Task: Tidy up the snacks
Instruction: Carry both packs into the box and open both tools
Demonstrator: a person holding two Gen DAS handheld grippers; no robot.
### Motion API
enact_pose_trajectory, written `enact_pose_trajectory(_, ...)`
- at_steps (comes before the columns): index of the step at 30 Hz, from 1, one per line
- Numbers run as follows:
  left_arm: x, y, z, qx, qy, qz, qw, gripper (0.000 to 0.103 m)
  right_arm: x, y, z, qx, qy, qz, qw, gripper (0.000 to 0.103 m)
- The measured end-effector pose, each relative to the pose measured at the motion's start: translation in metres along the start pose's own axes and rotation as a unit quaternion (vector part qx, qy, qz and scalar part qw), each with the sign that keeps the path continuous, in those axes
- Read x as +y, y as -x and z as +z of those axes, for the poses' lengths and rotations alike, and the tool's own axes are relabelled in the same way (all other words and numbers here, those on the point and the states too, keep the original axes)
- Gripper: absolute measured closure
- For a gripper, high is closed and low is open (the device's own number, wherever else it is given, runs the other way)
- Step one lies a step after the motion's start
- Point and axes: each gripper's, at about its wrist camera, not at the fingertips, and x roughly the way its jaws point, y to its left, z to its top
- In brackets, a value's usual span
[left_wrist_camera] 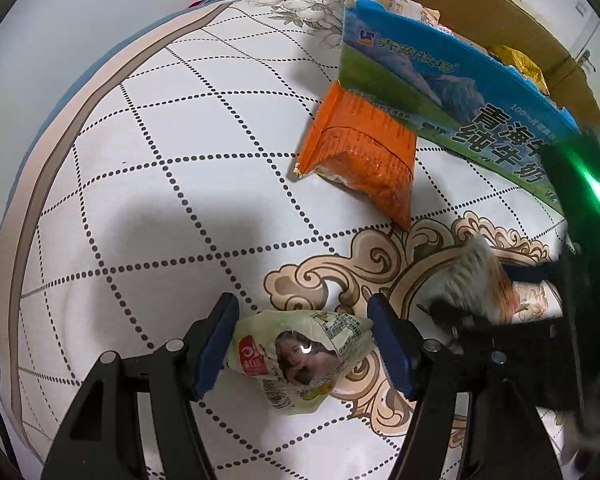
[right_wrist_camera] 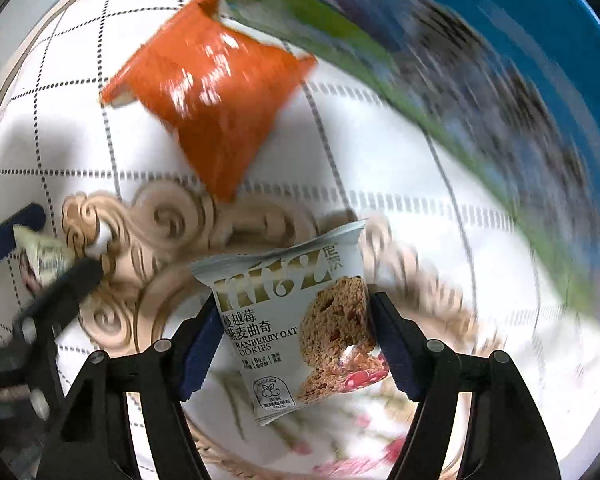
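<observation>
The cookie packet [right_wrist_camera: 300, 328] in the right wrist view carries a large gold brand word, partly covered, that looks like "ritz", with the characters "尼茨" at its upper right. Below stand "蔓越莓 燕麦曲奇" and, in Latin capitals, "CRANBERRY OAT COOKIES", the first letters cut off by the claw pad. A round badge near the bottom reads "AMERICA".

The blue-green milk carton [left_wrist_camera: 452, 92] shows white characters near its logo, then large "青海" and "纯牛奶", with a small "100%" above them.

The fine print on the orange packet [left_wrist_camera: 360, 156] and the pale green packet [left_wrist_camera: 300, 356] is too small to read.

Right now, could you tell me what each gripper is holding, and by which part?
Right gripper grips the cranberry oat cookie packet by its side edges. Left gripper straddles the pale green snack packet; a firm hold cannot be told.
</observation>
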Motion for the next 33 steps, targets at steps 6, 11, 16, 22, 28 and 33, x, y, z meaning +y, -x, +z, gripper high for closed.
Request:
enact_pose_trajectory(6,-0.005,0.017,0.004,0.017,-0.007,-0.004,0.9998,0.039,-0.011,0.018,-0.057,-0.026,-0.114,0.048,0.992,0.029)
enact_pose_trajectory(11,-0.026,0.051,0.009,0.023,-0.038,-0.011,0.9990,0.039,-0.027,0.054,-0.108,-0.056,-0.196,0.094,0.974,0.029)
enact_pose_trajectory(16,-0.055,0.095,0.045,0.015,-0.060,-0.040,0.9973,0.039,-0.078,0.125,-0.141,-0.116,-0.256,0.106,0.954,0.029)
enact_pose_trajectory(22,-0.102,0.128,0.135,0.006,-0.076,-0.092,0.9929,0.039,-0.142,0.211,-0.098,-0.175,-0.302,0.089,0.933,0.029)
enact_pose_trajectory(28,-0.135,0.099,0.211,0.033,-0.082,-0.089,0.9922,0.038,-0.205,0.214,-0.050,-0.161,-0.315,0.067,0.933,0.029)
enact_pose_trajectory(33,-0.144,0.057,0.235,0.066,-0.088,-0.073,0.9913,0.038,-0.236,0.179,-0.020,-0.137,-0.337,0.065,0.929,0.029)
